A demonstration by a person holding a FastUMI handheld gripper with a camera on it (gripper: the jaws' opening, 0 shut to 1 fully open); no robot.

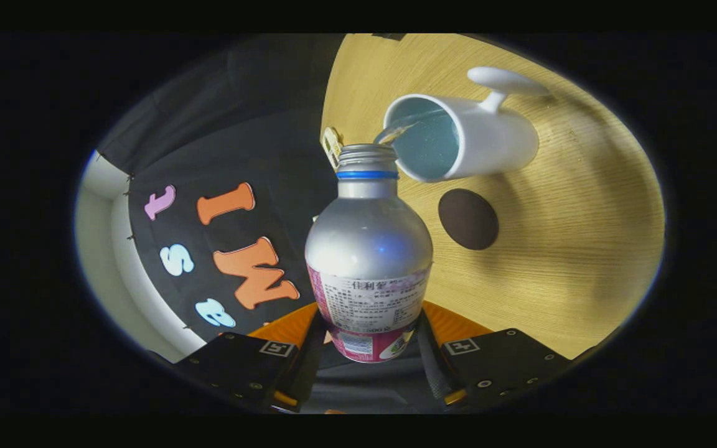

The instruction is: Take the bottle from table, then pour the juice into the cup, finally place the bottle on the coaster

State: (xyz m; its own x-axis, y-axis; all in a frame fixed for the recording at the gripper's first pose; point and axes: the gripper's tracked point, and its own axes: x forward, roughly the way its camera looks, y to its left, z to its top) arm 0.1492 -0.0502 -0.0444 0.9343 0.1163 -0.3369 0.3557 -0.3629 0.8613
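A silver bottle [368, 249] with a pink and white label and a blue neck ring is held between my fingers, uncapped, and tipped so its mouth reaches toward the cup. My gripper [368, 339] is shut on the bottle's lower body. A thin clear stream [399, 130] runs from the bottle mouth into the white cup [467, 140], whose inside looks pale blue and whose handle points away from the bottle. A dark brown round coaster [468, 219] lies on the wooden table just beside the cup, beyond the bottle's shoulder.
The light wooden table [570, 249] spreads around cup and coaster. A small tan object [332, 146] sits near the table edge behind the bottle neck. The black booth wall and a white strip [94, 236] lie past the table edge.
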